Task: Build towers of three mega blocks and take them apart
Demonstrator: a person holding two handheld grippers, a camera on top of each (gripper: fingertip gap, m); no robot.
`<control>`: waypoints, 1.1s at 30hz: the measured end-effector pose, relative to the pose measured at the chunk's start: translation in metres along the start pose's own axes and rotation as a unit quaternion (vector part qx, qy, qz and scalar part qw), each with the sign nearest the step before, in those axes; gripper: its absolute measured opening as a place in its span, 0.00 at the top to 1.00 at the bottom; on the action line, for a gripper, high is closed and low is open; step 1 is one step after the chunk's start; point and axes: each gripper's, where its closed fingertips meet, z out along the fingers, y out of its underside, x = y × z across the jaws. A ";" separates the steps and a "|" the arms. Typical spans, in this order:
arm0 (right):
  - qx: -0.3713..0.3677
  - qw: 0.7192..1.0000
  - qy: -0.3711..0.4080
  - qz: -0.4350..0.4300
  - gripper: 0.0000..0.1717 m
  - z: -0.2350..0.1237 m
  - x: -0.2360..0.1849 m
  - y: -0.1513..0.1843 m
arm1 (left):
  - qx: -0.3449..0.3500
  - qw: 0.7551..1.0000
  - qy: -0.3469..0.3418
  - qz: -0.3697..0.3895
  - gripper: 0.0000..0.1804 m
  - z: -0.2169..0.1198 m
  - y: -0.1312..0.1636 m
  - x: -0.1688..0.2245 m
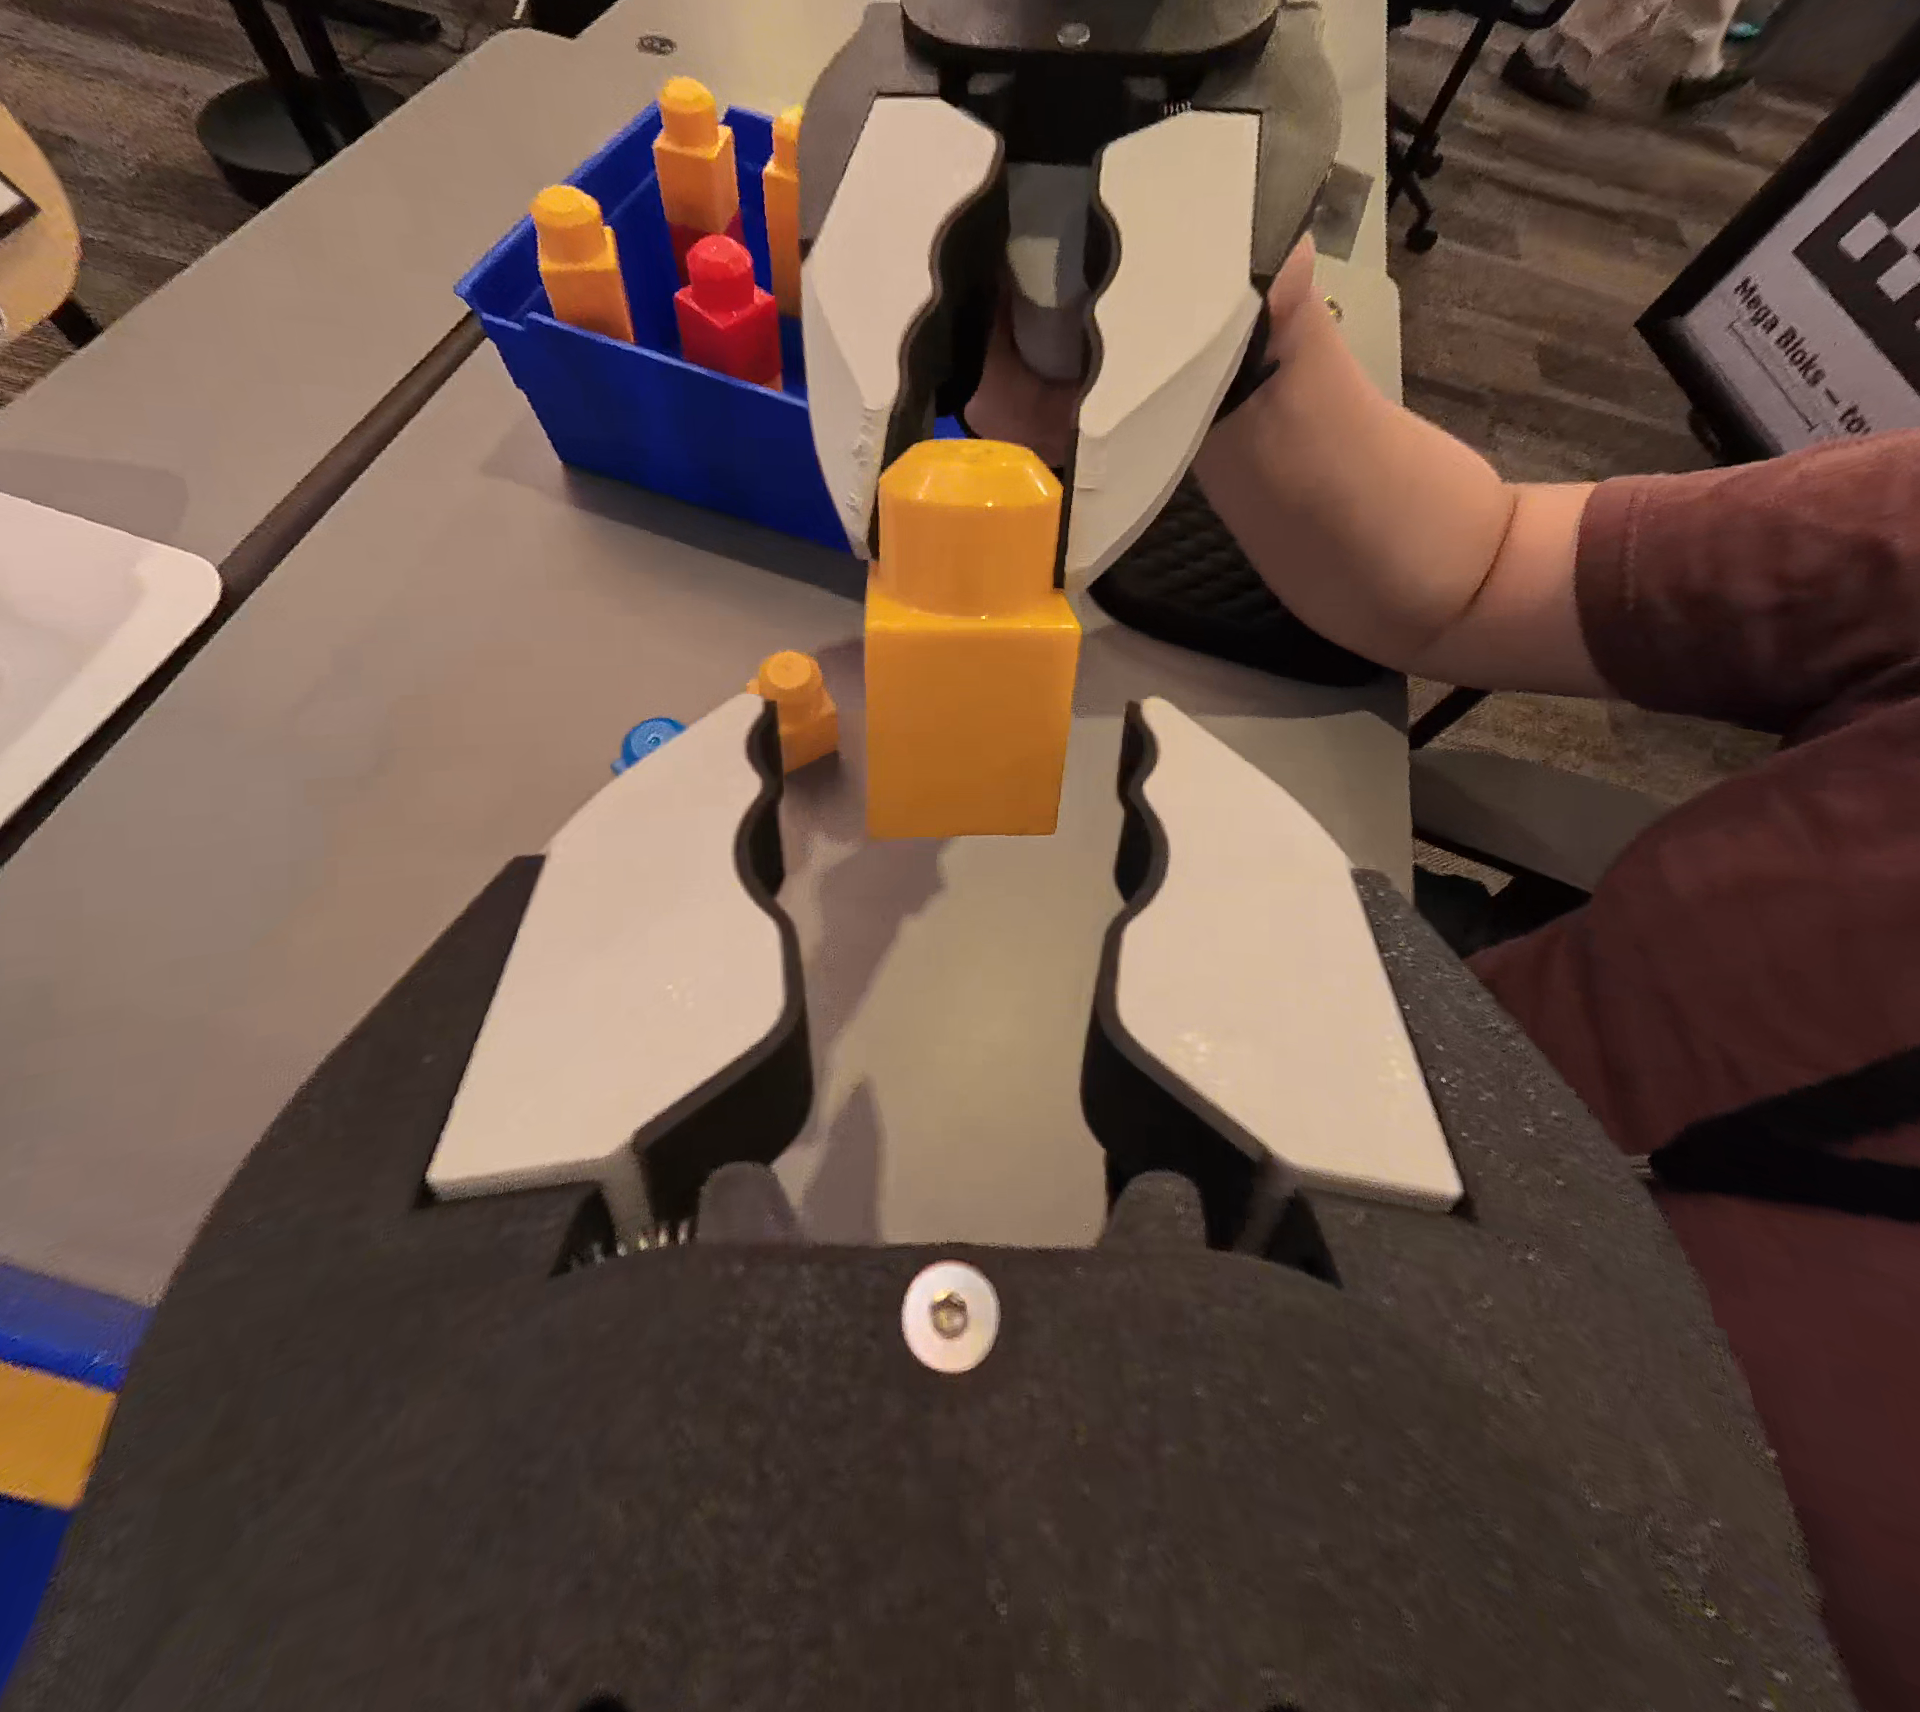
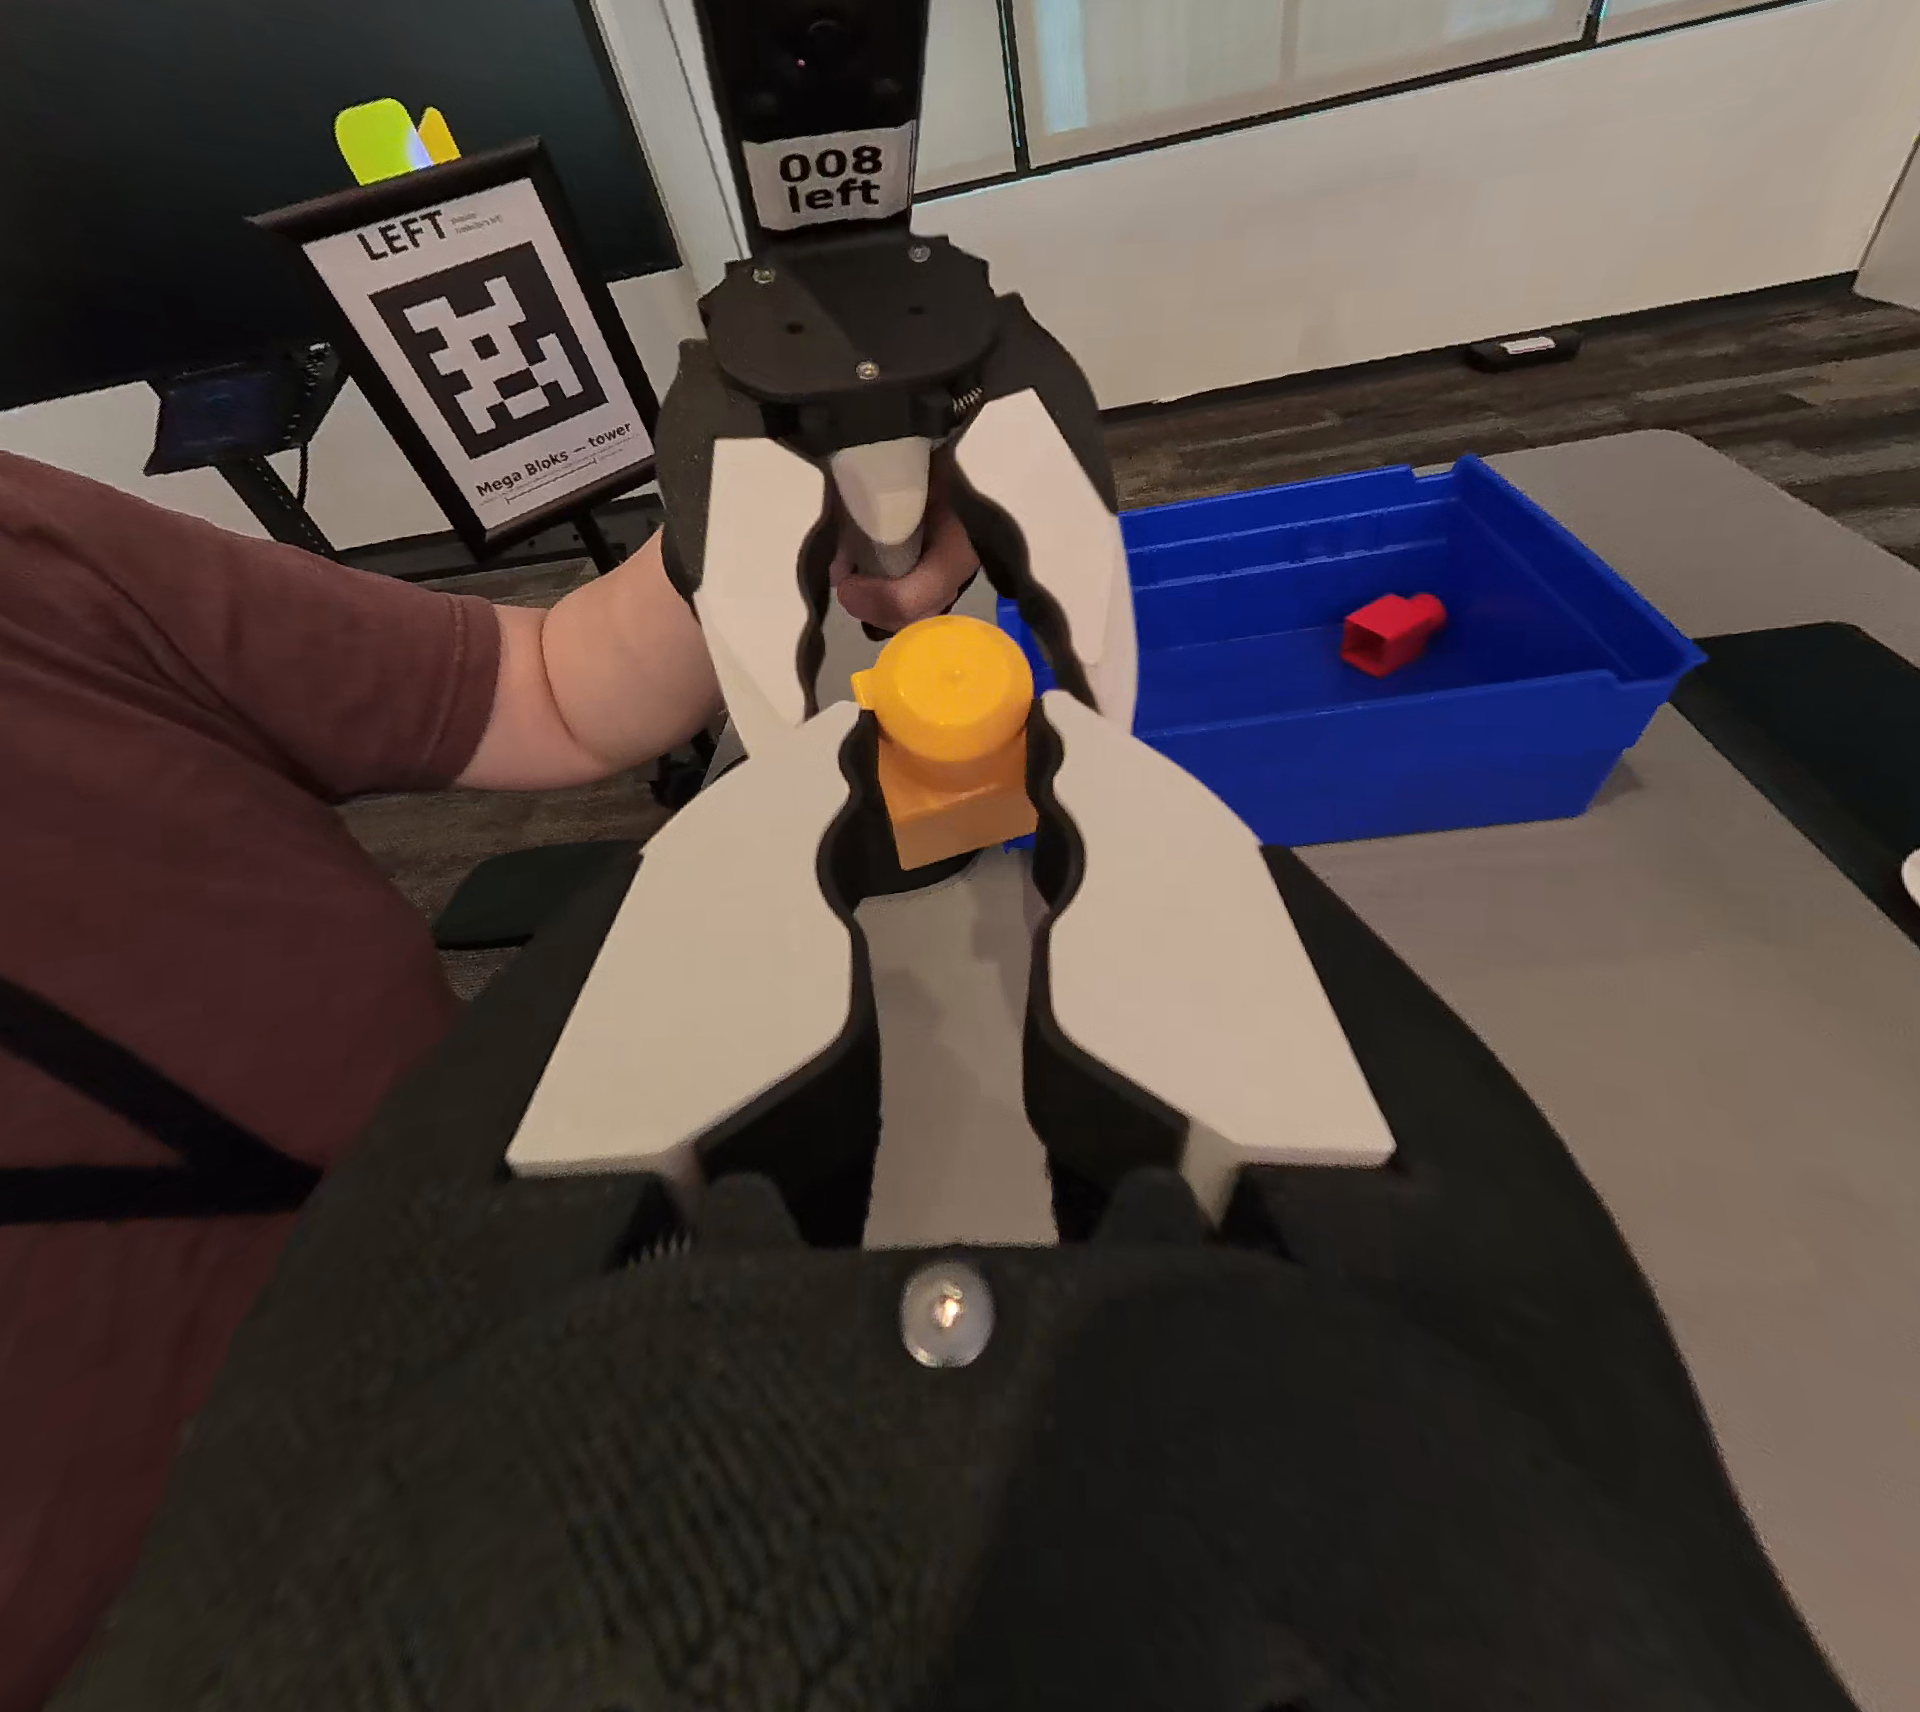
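- Hanging above the grey table (image 1: 312, 831), an orange block (image 1: 966, 675) is pinched by its round stud between the fingertips of the right gripper (image 1: 971, 509), which reaches in from the far side in the left wrist view.
- In the right wrist view the same orange block (image 2: 951, 748) sits at the tips of that gripper (image 2: 951, 727), both pads pressed against the stud and the square body pointing down.
- The left gripper (image 1: 945, 727) stands wide open on either side of the block's body; its fingertips (image 1: 727, 748) are clear of the block, with a gap on each side.
- In the right wrist view the left gripper (image 2: 914, 686) faces the camera from beyond the block, jaws spread.
- A small orange block (image 1: 795, 706) lies on the table just past the left gripper's left fingertip, and a small blue piece (image 1: 646, 743) lies beside it, partly hidden by the finger.
- Farther back a blue bin (image 1: 644, 405) holds upright orange blocks (image 1: 577, 260) and a red block (image 1: 727, 312).
- A second blue bin (image 2: 1403, 727) on the table holds one red block (image 2: 1387, 623) lying on its side.
- A person's forearm (image 1: 1382, 540) in a dark red sleeve (image 1: 1745, 561) reaches to the right gripper's handle.
- A framed sign (image 2: 478, 353) with a black-and-white pattern stands on an easel behind the left gripper.
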 end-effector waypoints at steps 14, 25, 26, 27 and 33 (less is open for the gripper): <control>0.007 0.989 0.146 0.014 0.64 -0.032 0.037 0.003 | 0.019 0.999 -0.027 0.026 0.80 0.013 -0.011 -0.027; -0.155 0.842 0.514 0.042 0.70 -0.078 0.100 0.179 | 0.192 0.976 -0.049 0.091 0.80 -0.054 -0.066 -0.027; -0.181 0.840 0.510 0.047 0.69 -0.072 0.100 0.187 | 0.201 0.974 -0.035 0.095 0.80 -0.056 -0.066 -0.023; -0.206 0.834 0.509 0.052 0.68 -0.068 0.101 0.195 | 0.201 0.975 -0.027 0.095 0.80 -0.058 -0.065 -0.022; -0.225 0.810 0.537 0.074 0.67 -0.075 0.118 0.221 | 0.207 0.972 0.009 0.111 0.80 -0.071 -0.063 -0.010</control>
